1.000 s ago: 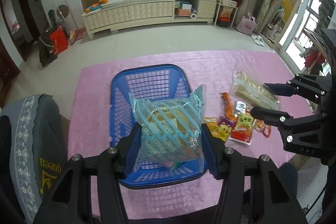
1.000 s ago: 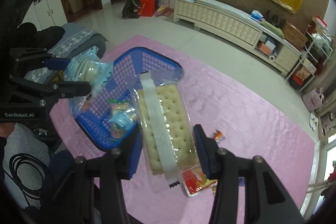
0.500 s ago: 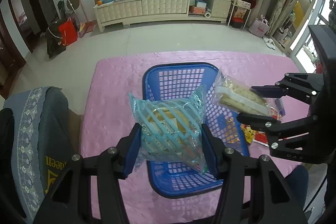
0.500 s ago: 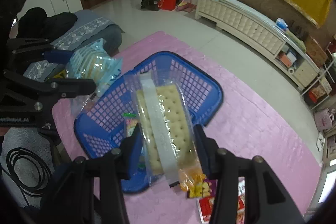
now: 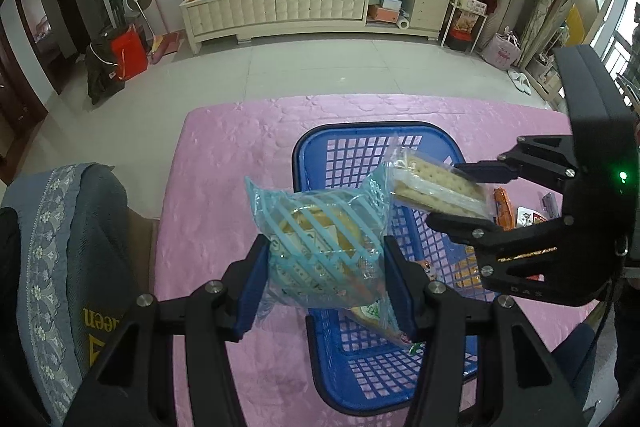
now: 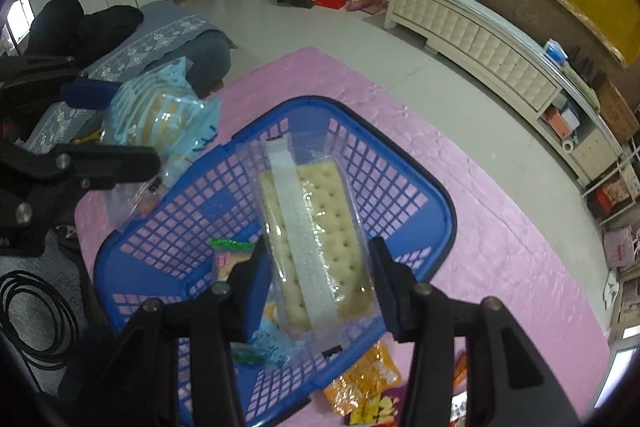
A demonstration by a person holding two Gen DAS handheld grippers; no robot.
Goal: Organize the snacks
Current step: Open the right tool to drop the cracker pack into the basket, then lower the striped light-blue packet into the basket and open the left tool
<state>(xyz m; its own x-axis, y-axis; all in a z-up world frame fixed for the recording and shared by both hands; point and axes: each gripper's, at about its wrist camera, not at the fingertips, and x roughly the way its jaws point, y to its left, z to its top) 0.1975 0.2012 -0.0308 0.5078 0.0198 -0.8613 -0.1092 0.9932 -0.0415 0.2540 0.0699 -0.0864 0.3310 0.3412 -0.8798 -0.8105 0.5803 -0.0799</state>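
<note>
The basket [image 5: 400,379] is bright blue with a grid of square holes, and it sits on a pink, embossed tablecloth [image 5: 224,163]. Over the basket, one snack bag [image 5: 320,247] is clear with light-blue stripes; the cracker pack [image 6: 316,239] is pale cream with a white band.

On the black body of my right hand-held gripper [image 5: 460,201] I read the letters "DAS". On the grey chair cover [image 5: 80,247] to my left, yellow letters, upside down, read "een". The snack wrappers' print is too small to read.
</note>
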